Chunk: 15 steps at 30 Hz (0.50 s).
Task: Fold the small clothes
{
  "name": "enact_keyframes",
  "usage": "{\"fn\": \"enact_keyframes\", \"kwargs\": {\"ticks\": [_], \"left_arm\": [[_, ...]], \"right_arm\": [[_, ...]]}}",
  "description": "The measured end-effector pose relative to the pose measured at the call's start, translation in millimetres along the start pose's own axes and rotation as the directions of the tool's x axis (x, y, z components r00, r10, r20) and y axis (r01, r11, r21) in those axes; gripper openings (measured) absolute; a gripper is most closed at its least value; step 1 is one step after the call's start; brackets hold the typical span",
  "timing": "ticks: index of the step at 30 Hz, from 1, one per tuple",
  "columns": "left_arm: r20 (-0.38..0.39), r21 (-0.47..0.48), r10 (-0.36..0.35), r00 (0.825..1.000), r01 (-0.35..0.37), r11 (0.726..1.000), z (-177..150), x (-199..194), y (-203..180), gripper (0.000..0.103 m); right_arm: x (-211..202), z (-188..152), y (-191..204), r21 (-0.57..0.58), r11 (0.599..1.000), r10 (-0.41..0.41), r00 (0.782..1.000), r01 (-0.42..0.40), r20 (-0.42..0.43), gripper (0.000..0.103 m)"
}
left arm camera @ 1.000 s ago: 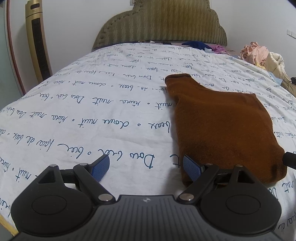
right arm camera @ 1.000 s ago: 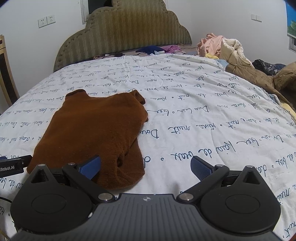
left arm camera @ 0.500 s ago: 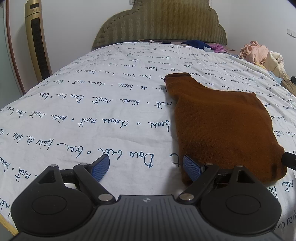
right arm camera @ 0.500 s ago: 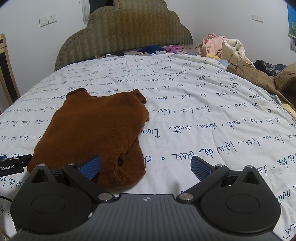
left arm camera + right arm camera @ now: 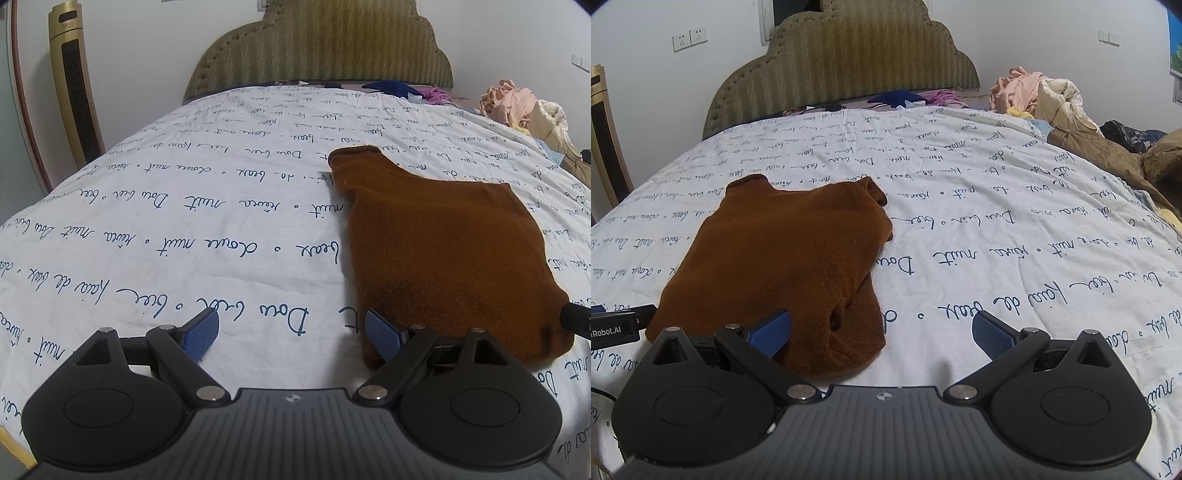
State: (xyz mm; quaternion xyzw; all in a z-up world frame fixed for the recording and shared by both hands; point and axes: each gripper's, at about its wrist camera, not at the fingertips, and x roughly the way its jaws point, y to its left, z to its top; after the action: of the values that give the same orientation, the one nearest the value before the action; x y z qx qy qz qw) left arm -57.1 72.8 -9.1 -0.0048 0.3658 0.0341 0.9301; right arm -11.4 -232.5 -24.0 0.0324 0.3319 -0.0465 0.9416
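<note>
A small brown knit garment [image 5: 439, 243] lies folded flat on the white bedsheet with blue script [image 5: 184, 221]. My left gripper [image 5: 291, 332] is open and empty at the garment's near left corner; its right pad is by the hem. In the right wrist view the garment [image 5: 790, 254] lies left of centre. My right gripper [image 5: 881, 330] is open and empty at the garment's near right corner, its left pad over the hem.
A padded olive headboard [image 5: 317, 51] stands at the far end. A heap of clothes and a tan jacket [image 5: 1082, 122] lies at the bed's right side. A gold tower unit [image 5: 75, 96] stands at the left. Blue and pink clothes [image 5: 908, 98] lie by the headboard.
Almost nothing has moved; the right gripper has shifted very slightly, and both grippers stay open at the garment's near edge.
</note>
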Motion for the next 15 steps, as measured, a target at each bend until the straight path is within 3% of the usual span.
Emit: {"fn": "enact_keyframes", "kwargs": {"ticks": [15], "left_arm": [[0.003, 0.014, 0.009, 1.000, -0.009, 1.000, 0.2, -0.9, -1.2, 0.087]], "right_arm": [[-0.7, 0.5, 0.9, -0.023, 1.000, -0.017, 1.000, 0.017, 0.013, 0.102]]}}
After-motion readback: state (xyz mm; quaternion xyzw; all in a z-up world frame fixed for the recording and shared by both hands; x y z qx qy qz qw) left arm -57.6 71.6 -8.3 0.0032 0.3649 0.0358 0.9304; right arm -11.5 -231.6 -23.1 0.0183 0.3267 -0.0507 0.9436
